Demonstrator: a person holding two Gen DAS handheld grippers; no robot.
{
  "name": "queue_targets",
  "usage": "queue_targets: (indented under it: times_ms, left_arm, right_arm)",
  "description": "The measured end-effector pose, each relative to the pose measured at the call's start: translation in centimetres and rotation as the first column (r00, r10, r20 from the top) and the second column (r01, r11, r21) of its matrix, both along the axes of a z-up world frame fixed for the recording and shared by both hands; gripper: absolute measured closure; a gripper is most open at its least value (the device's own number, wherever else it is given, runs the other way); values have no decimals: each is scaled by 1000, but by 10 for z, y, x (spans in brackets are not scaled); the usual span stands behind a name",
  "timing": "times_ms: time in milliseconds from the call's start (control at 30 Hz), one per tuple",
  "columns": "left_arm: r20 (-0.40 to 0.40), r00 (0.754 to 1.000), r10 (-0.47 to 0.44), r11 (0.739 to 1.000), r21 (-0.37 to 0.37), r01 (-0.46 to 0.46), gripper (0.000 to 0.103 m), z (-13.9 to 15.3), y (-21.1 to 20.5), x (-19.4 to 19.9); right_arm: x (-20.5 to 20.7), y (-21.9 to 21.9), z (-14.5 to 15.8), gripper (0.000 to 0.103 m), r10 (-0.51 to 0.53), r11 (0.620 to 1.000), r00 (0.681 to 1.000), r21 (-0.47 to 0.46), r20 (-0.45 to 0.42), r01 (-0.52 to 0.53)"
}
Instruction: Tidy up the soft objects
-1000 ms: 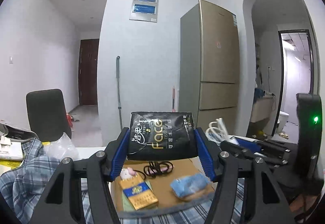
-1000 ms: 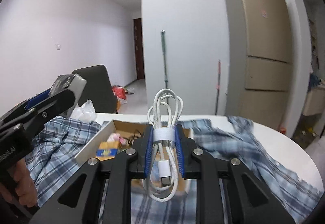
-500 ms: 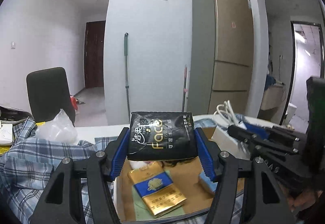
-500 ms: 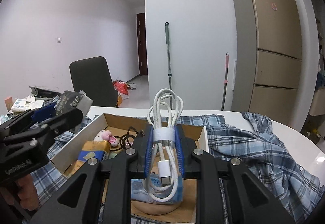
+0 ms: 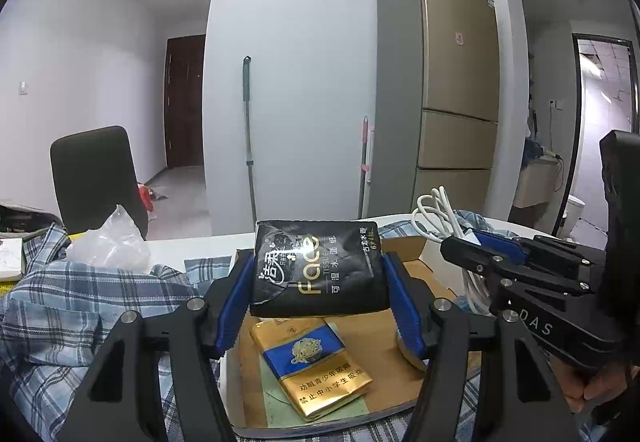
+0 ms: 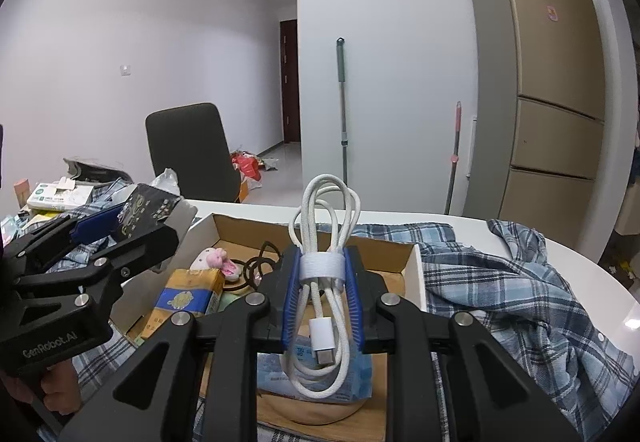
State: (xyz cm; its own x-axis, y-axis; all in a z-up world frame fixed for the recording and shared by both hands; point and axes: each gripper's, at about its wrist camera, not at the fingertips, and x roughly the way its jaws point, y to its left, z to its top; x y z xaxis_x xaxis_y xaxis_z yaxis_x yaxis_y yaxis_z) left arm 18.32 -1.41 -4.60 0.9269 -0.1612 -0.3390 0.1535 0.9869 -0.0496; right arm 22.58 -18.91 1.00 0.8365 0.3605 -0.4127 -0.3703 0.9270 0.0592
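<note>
My left gripper (image 5: pixel 320 298) is shut on a black tissue pack (image 5: pixel 320 268) and holds it above the open cardboard box (image 5: pixel 412 248). My right gripper (image 6: pixel 322 288) is shut on a coiled white cable (image 6: pixel 324 238) bound with a white strap, held over the same box (image 6: pixel 412 274). The right gripper with the cable also shows at the right of the left wrist view (image 5: pixel 460 242). The left gripper with the pack shows at the left of the right wrist view (image 6: pixel 160 232). In the box lie a gold-and-blue pack (image 5: pixel 316 366), a small pink plush (image 6: pixel 216 260), a black cord (image 6: pixel 256 268) and a blue packet (image 6: pixel 360 366).
A blue plaid shirt (image 6: pixel 516 294) is spread over the white table (image 6: pixel 592 266) around the box. A clear plastic bag (image 5: pixel 108 246) and papers (image 6: pixel 60 195) lie at the left. A dark chair (image 5: pixel 96 173) stands behind the table.
Both grippers have moved forward over the box with their loads. The box contents now sit closer and lower in both views.
</note>
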Motion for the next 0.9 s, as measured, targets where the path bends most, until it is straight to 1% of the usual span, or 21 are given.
queue_targets:
  times_ms: [33, 67, 133, 167, 200, 233, 533, 633, 700, 733, 833, 900]
  left_arm:
    - [0, 1000, 2, 1000, 1, -2, 38, 0, 0, 0]
    - [-1, 1000, 3, 1000, 3, -3, 34, 0, -1, -1]
    - [3, 1000, 13, 1000, 3, -13, 20, 0, -2, -3]
    - [10, 1000, 22, 1000, 1, -22, 10, 1, -1, -4]
    - [19, 999, 28, 1000, -1, -28, 10, 1, 0, -5]
    - [24, 999, 28, 1000, -2, -28, 10, 1, 0, -6]
    - [36, 999, 34, 999, 14, -35, 10, 2, -3, -8]
    - [52, 998, 22, 999, 21, -23, 10, 3, -4, -15]
    - [89, 995, 34, 999, 34, -37, 10, 12, -7, -22]
    - [103, 994, 26, 1000, 10, -28, 10, 23, -6, -27]
    - [151, 988, 43, 998, -43, -37, 10, 53, -2, -41]
    - [178, 983, 46, 999, -37, -40, 10, 76, -2, -51]
  right_arm:
    - [2, 1, -1, 83, 6, 1000, 1000, -5, -1, -6]
    - [2, 1, -1, 83, 8, 1000, 1000, -11, -1, -8]
    - [3, 3, -2, 79, 21, 1000, 1000, -19, -10, -21]
    - [4, 4, -2, 76, 23, 1000, 1000, -21, -16, -23]
    - [5, 4, -3, 61, 21, 1000, 1000, -21, -20, -21]
    - [5, 3, -3, 51, 14, 1000, 1000, -19, -19, -14]
    - [2, 2, -1, 51, 10, 1000, 1000, -18, 1, -10]
    - [5, 1, -1, 51, -1, 1000, 1000, -14, -18, 1]
    - [8, -6, 6, 51, -15, 1000, 999, 26, -44, 16]
    - [6, -11, 13, 51, -31, 998, 999, 47, -37, 33]
    - [-4, -19, 38, 51, -56, 998, 998, 42, 41, 54]
    - [-16, -23, 57, 51, -55, 998, 994, 36, 93, 52]
